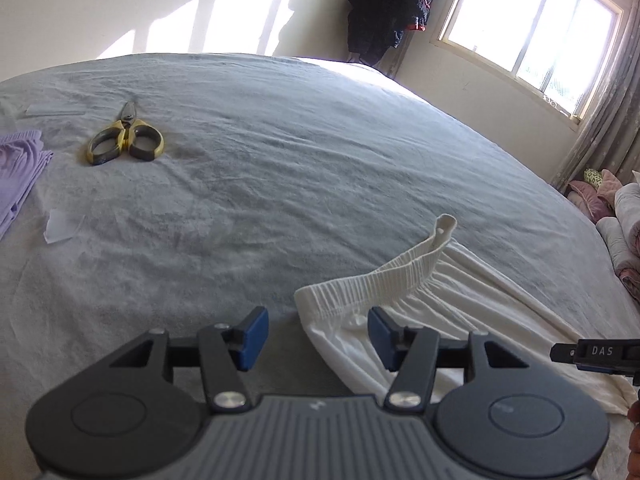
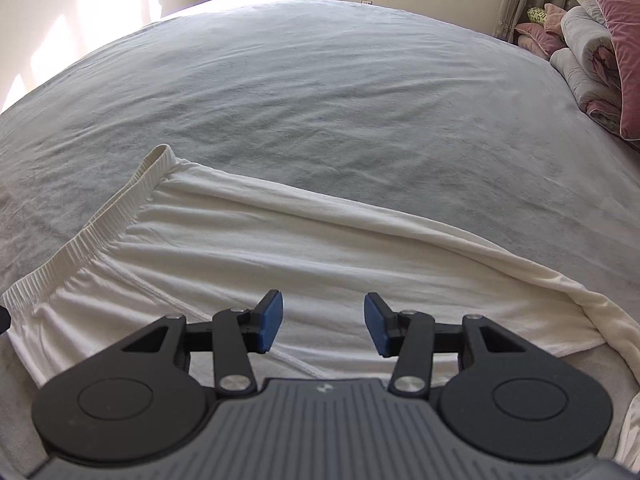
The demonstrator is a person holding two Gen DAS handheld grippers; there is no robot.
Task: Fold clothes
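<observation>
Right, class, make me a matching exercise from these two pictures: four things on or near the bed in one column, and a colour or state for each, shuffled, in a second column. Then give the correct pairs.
Things:
1. scissors
2. white garment
3. left hand-held gripper
4. pillow

Colour or state:
A. dusty pink, at the head of the bed
B. jaws open, nothing pressed between the pads
C. yellow and grey handles, blades closed
D. spread on the grey bedsheet, elastic waistband at one end

Pairs: 1-C, 2-D, 3-B, 4-A
</observation>
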